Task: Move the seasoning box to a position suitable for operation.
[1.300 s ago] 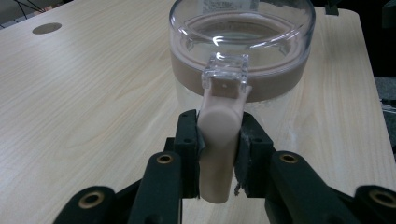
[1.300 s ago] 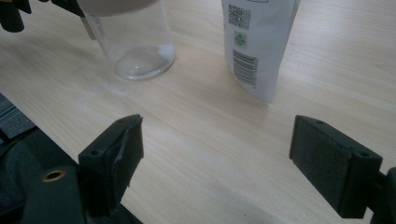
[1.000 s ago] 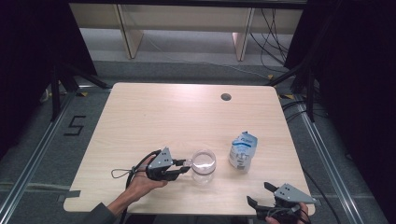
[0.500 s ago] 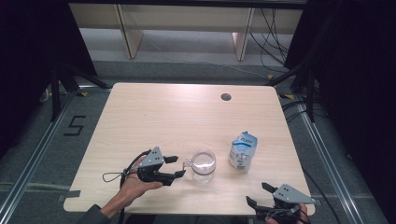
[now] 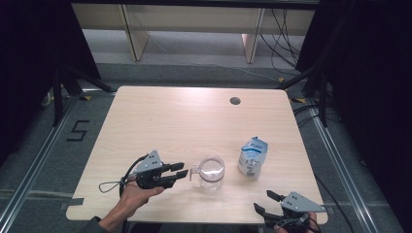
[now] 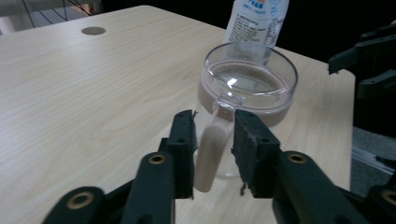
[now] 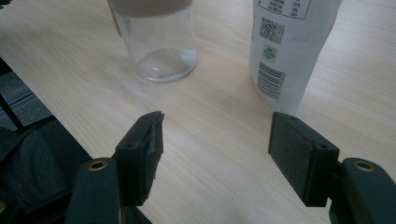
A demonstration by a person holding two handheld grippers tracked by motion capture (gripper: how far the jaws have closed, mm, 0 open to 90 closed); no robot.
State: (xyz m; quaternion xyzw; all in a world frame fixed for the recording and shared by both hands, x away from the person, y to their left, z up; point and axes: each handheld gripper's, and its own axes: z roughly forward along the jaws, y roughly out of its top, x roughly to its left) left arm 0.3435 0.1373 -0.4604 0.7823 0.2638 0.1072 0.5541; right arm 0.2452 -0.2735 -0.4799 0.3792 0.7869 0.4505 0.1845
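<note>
Cup [image 5: 212,173] near the table's [image 5: 160,116] front edge, pouch [image 5: 253,158] just right.

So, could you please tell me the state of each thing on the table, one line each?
Glass mug: upright, no lid, looks empty.
Mug handle: between the left gripper's jaws; contact unclear.
White pouch: standing upright, apart from the mug.
Left gripper: jaws have just been closing around the handle.
Right gripper: open, nothing between its jaws, which have just been closing.
</note>
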